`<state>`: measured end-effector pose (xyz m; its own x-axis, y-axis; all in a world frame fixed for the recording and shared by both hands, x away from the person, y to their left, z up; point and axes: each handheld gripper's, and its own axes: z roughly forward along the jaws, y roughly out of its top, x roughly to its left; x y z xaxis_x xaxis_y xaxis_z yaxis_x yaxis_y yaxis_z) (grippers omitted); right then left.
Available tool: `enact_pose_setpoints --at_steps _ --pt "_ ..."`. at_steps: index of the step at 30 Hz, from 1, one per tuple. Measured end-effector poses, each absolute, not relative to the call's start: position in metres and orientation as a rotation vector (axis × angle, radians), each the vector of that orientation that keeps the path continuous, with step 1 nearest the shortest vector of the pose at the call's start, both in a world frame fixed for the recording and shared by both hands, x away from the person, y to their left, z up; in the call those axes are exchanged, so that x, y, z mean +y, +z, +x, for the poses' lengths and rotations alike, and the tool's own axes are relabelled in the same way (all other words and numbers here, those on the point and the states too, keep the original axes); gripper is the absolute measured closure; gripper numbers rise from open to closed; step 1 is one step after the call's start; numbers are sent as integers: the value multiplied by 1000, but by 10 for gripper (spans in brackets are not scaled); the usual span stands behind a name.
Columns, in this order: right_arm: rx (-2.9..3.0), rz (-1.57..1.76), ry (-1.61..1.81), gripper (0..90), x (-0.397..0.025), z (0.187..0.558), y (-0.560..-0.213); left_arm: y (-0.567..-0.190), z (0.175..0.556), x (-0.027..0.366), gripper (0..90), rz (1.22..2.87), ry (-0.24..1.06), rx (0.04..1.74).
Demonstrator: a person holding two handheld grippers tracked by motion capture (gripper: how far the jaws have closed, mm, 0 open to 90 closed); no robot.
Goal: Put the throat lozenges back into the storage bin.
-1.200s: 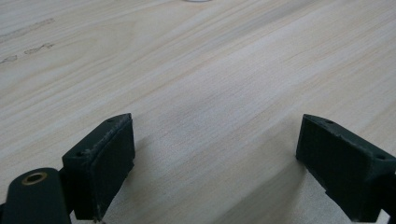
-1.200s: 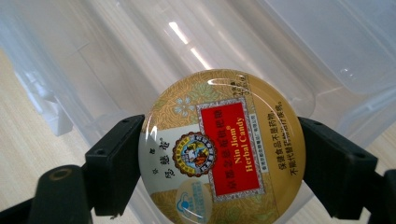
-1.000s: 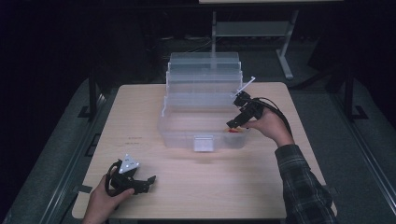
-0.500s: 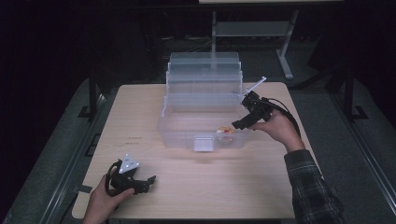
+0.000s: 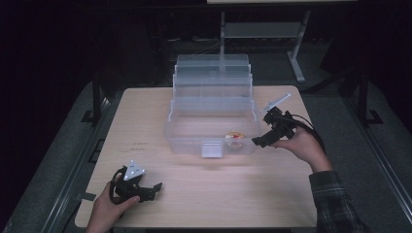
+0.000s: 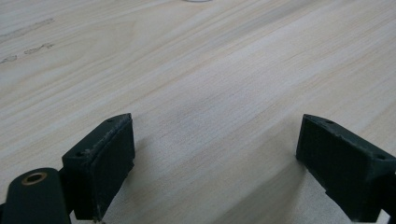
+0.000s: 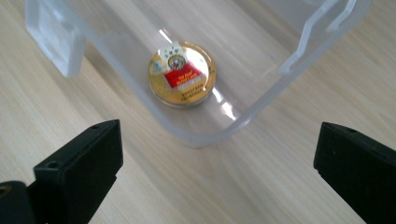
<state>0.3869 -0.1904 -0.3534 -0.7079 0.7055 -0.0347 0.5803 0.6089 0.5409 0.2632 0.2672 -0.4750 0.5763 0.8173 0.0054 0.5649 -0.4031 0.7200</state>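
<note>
The round gold tin [image 7: 182,74], with a red and white label on its lid, lies flat on the floor of the clear plastic box [image 7: 252,116], close to the box's rounded corner; in the right gripper view it sits in the upper middle of the frame, above and between the two black jaws, with the box wall between them and it. In the high view the tin [image 5: 234,137] shows as a small gold and red spot in the lower right part of the box [image 5: 184,138], just left of the right gripper [image 5: 258,141], which a hand [image 5: 302,147] holds beside the box's right end, outside the wall and apart from the tin. That gripper's jaws are spread wide with nothing between them but the box corner and bare wood. The box stands at the centre of the table [image 5: 291,194], its stepped clear trays rising toward the top of the frame and a small frosted latch [image 5: 212,149] on its near wall. The left gripper [image 5: 153,189] rests in the lower left of the high view, well apart from the box, held by the other hand [image 5: 104,213] near the table's edge; its jaws too are spread wide over bare light wood [image 6: 210,93]. Around the pale wooden table the room is dark, with a grey floor and a metal stand [image 5: 296,58] at the top of the frame.
</note>
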Motion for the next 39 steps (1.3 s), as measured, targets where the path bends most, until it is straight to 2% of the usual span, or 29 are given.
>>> enact_pose_setpoints --at_steps 39 --pt "2534 1168 728 0 -236 318 -432 -475 263 267 107 2120 474 1096"
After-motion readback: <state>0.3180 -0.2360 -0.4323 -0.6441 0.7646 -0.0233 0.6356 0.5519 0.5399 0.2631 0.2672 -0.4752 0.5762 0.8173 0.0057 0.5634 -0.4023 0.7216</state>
